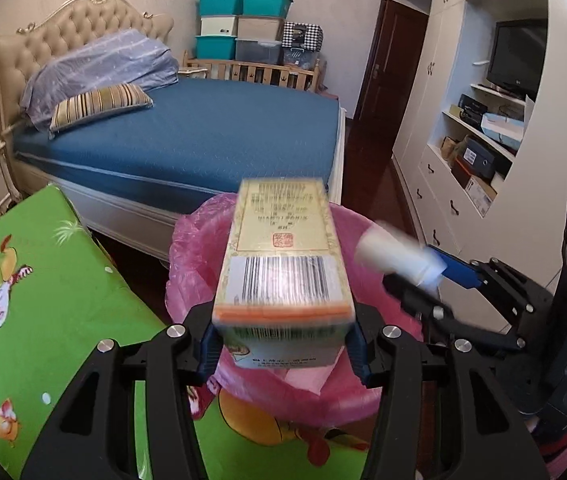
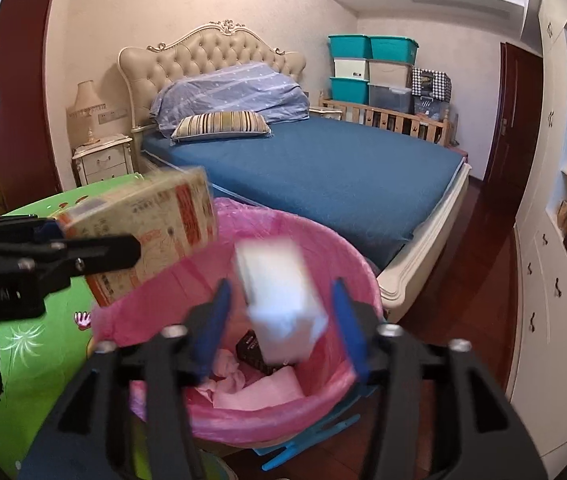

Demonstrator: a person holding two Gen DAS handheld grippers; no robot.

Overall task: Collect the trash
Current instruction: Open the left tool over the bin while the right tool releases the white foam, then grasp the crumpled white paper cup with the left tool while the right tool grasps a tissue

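A pink-lined trash bin (image 2: 283,224) stands below both grippers. A yellow carton with a barcode (image 1: 283,280) lies blurred between the blue pads of my left gripper (image 1: 283,344), over the bin (image 1: 187,248). The pads stand at its sides and do not seem to press on it. From the right wrist view the carton (image 2: 151,232) tilts over the bin's left rim. A blurred white box (image 2: 279,300) hangs between the spread fingers of my right gripper (image 2: 279,320), with a gap on each side, above the bin's mouth. The left view also shows this white box (image 1: 391,256) ahead of the right gripper (image 1: 423,280).
Crumpled pink paper (image 2: 243,384) and a dark packet (image 2: 251,352) lie inside the bin. A green cartoon-print mat (image 1: 43,300) lies to the left. A blue-sheeted bed (image 2: 323,176) stands just behind, white cupboards (image 1: 443,184) on the right, dark wooden floor (image 2: 463,272) between.
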